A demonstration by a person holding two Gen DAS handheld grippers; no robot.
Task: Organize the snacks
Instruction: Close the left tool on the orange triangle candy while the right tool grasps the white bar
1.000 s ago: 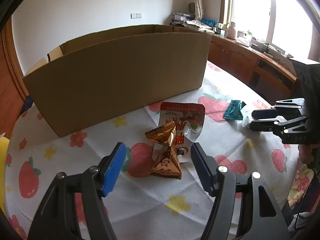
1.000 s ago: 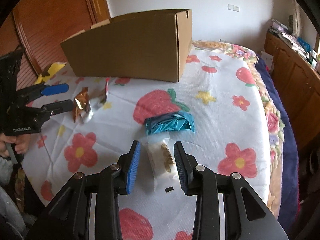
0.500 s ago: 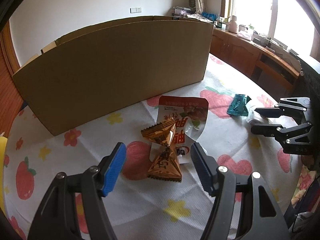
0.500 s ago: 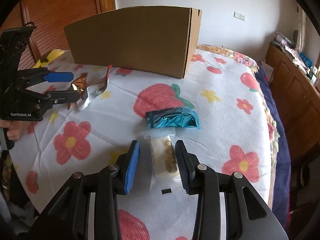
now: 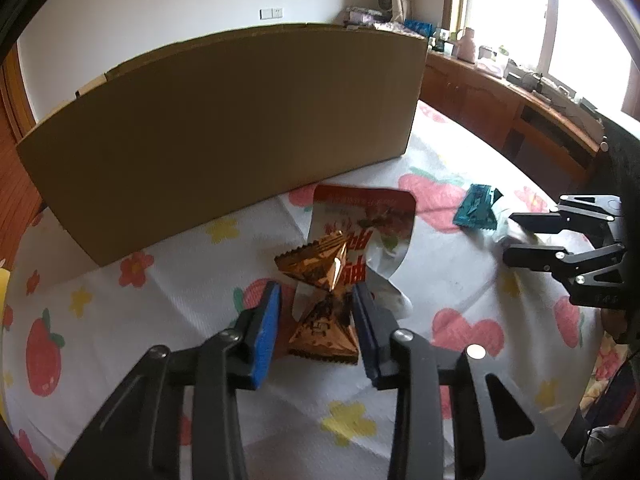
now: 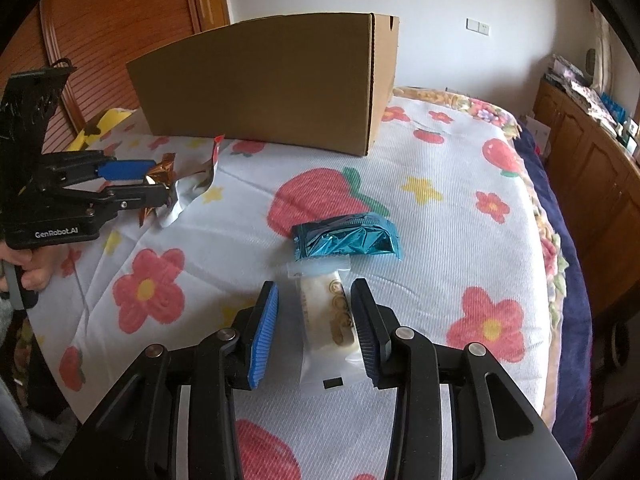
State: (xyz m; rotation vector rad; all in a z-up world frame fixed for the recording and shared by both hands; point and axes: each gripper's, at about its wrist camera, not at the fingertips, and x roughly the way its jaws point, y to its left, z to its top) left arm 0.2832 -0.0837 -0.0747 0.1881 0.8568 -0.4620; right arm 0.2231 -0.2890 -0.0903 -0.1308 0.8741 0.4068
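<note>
Left wrist view: I am holding the left gripper (image 5: 316,320) part-open around the lower end of the bronze foil twisted candy wrapper (image 5: 320,280), gripping nothing yet. Closing may also snag the red-and-white foil pouch (image 5: 360,232) beneath it. The brown cardboard box (image 5: 224,136) is hiding its own interior.

Right wrist view: I am holding the right gripper (image 6: 314,332) part-open astride the clear-wrapped cream biscuit packet (image 6: 328,320), which is lying on the floral tablecloth (image 6: 460,240). Its slick film may be slipping sideways against the crumpled teal foil packet (image 6: 348,238). Pad contact is unclear.

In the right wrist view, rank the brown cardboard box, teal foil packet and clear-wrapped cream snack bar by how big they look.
1. Brown cardboard box, clearly largest.
2 and 3. Teal foil packet and clear-wrapped cream snack bar look alike; the bar lies nearer the camera, so I won't rank them.
</note>
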